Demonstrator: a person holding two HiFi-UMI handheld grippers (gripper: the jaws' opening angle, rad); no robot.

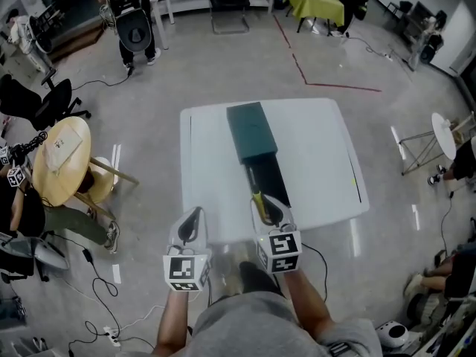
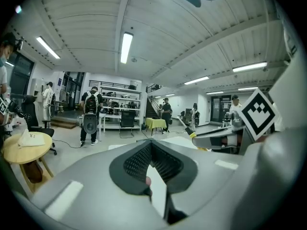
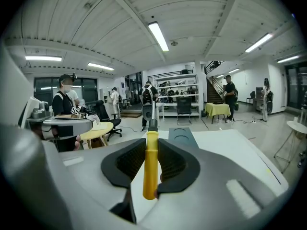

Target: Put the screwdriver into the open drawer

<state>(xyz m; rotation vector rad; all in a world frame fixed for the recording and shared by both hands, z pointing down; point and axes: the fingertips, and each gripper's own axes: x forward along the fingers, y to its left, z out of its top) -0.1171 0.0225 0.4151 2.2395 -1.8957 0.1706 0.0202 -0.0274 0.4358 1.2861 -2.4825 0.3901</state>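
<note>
White table [image 1: 312,155], head view: I see a dark drawer [image 1: 269,171] pulled open on it.
Screwdriver [image 1: 257,198], head view: at the drawer's near end, in the right gripper [image 1: 269,208].
Left gripper [image 1: 191,219], left gripper view: jaws together, nothing between them.
Right gripper, right gripper view: pads clamp the yellow handle; shaft points forward.

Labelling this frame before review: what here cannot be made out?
- Inside of the drawer: in the head view it is dark, and the right gripper covers its near end.
- Tip of the screwdriver: too small against the background in the right gripper view, and lost over the dark drawer in the head view.
- The drawer in the left gripper view: blocked by the body of the left gripper.
</note>
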